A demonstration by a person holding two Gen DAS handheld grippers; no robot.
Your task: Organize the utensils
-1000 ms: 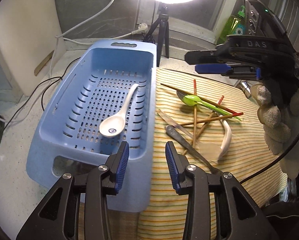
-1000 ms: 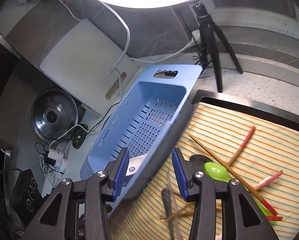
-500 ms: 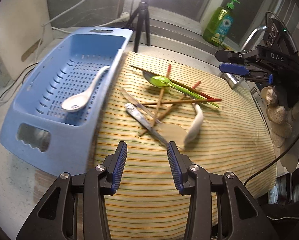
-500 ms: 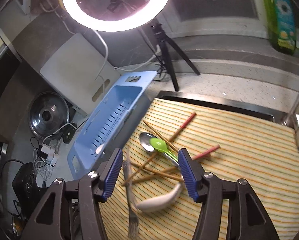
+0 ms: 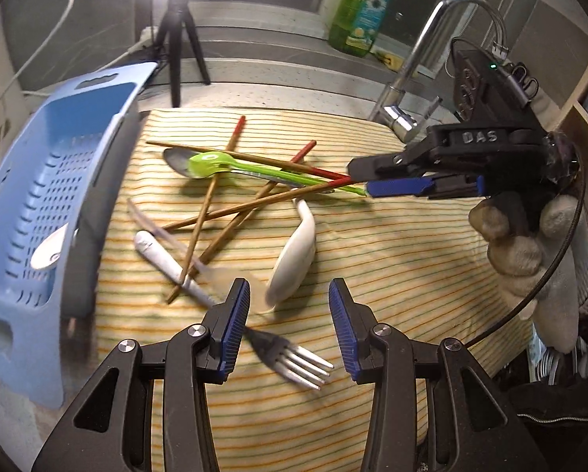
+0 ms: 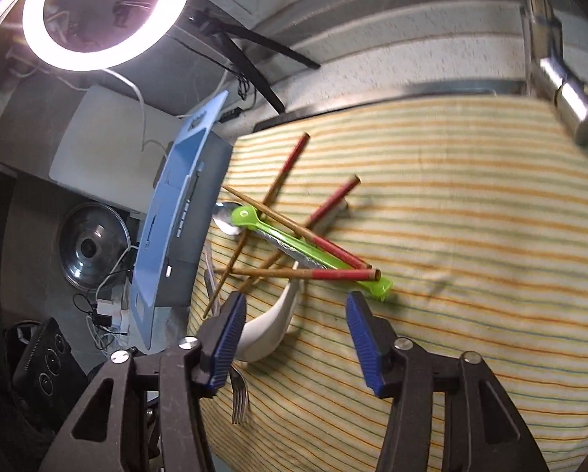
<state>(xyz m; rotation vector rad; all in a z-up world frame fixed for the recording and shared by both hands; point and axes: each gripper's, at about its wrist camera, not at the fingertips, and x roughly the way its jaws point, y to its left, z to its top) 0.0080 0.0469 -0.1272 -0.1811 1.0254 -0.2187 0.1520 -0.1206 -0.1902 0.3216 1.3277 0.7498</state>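
Now the left gripper [image 5: 289, 324] hangs over the striped cloth [image 5: 392, 267] with its fingers partly apart and nothing pinched; the fork [image 5: 294, 358] lies between and just below their tips, and the white ceramic spoon [image 5: 294, 259] sits just ahead. The right gripper [image 6: 294, 330] has its fingers closing, still empty, with the chopsticks [image 6: 313, 273] and green spoon [image 6: 294, 240] just beyond the tips. Well off to the left of both pairs of fingers stands the blue basket [image 5: 26, 212], holding another white spoon [image 5: 48, 251].
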